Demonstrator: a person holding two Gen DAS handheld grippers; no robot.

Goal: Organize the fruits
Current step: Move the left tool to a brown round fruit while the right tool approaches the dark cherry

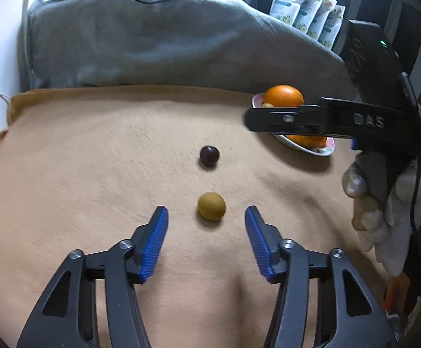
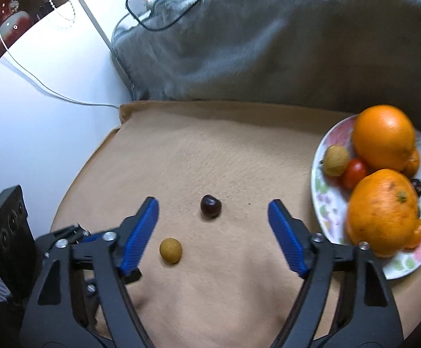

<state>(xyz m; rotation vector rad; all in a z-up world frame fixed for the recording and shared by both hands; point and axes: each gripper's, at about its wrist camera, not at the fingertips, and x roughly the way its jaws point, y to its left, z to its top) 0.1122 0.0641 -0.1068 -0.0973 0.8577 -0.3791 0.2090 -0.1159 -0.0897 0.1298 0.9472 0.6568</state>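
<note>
- Your left tongs (image 1: 207, 216) are spread apart and grasp nothing; the tan round fruit (image 1: 211, 206) lies on the beige cloth (image 1: 94, 159) just ahead of the blue pads (image 1: 155, 243), in line with the gap and touching neither.
- Your right tongs (image 2: 213, 216) are likewise released and empty; the dark cherry (image 2: 210, 206) sits on the cloth level with the tips, roughly centred in the gap and clear of both pads.
- From the right wrist view the tan round fruit (image 2: 170, 250) lies just beside the right tongs' left-hand pad (image 2: 139, 237), nearer the camera than the cherry.
- In the left wrist view the dark cherry (image 1: 209, 156) rests beyond the tan fruit, the two apart.
- The flowered plate (image 2: 325, 203) stands on the cloth to the right, holding two large oranges (image 2: 384, 136), a small red fruit (image 2: 354, 172) and a pale yellowish fruit (image 2: 336, 161).
- Your gloved hand (image 1: 384, 203) grips the right tool's handle at the right edge of the left view, its black body crossing in front of the plate (image 1: 306, 148).
- A grey blanket (image 1: 166, 43) lies heaped behind the cloth.
</note>
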